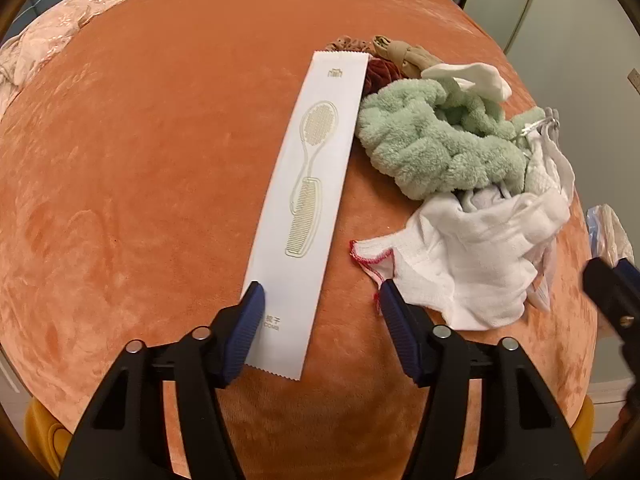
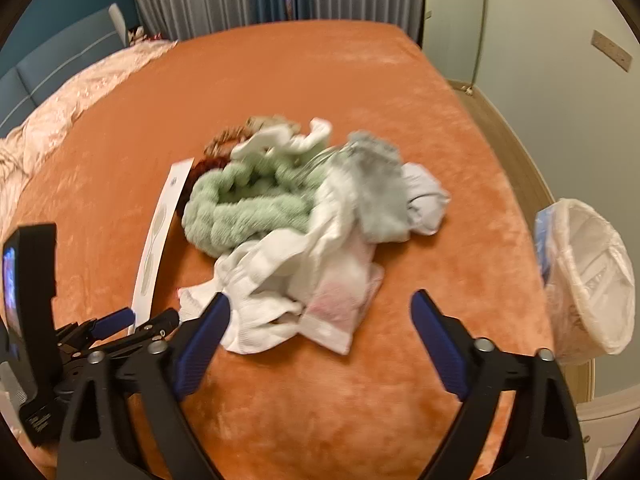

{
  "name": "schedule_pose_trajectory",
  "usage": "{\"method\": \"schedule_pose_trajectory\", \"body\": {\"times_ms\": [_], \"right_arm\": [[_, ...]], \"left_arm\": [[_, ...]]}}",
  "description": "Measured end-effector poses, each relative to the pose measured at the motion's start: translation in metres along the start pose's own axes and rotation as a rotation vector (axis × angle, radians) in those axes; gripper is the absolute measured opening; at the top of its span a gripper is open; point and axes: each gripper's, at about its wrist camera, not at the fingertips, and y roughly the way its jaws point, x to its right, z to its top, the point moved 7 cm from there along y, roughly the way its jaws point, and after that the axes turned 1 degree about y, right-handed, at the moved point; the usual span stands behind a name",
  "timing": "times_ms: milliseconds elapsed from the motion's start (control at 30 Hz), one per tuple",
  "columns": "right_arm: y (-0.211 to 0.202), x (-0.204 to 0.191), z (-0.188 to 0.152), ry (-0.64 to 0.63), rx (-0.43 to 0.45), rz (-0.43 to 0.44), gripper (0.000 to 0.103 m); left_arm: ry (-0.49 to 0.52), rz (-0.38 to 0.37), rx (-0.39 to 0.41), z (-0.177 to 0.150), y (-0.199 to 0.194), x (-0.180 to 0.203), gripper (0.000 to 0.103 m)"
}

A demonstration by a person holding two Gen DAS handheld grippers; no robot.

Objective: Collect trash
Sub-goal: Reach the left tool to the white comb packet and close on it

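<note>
Left gripper (image 1: 320, 292) astride white comb packet (image 1: 308, 200); jaws apart

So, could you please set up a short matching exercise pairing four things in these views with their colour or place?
Things:
1. comb packet
2. fluffy band
3. bin
4. blanket

Descriptions:
A. orange, covering the bed
B. pale green, in the pile
C. off the bed's right edge, lined with a bag
D. long, white, lying flat left of the pile

Pairs: 1-D, 2-B, 3-C, 4-A
</note>
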Motion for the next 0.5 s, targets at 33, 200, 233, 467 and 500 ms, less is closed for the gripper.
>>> {"method": "schedule_pose_trajectory", "body": {"times_ms": [33, 200, 233, 467, 500], "right_arm": [[0.005, -0.005, -0.001, -0.005, -0.011, 0.006, 0.078], [0.029, -0.026, -0.005, 0.002, -0.062, 0.069, 0.062], [0.033, -0.030, -0.006, 0.006, -0.072, 0.083, 0.062], [0.052, -0.052, -0.016, -0.038, -0.127, 0.118, 0.027], [0.054, -0.053, -0.018, -0.034, -0.136, 0.129, 0.017]], "left_arm": [[-0.004, -0.003, 0.006, 0.000, -0.002, -0.001, 0.041], [-0.020, -0.067, -0.005, -0.002, -0.005, -0.007, 0.006], [-0.018, -0.064, -0.010, -0.002, -0.005, -0.008, 0.005], [-0.049, -0.053, -0.005, -0.001, -0.005, -0.017, 0.060], [-0.059, -0.029, 0.013, 0.001, -0.006, -0.019, 0.077]]}}
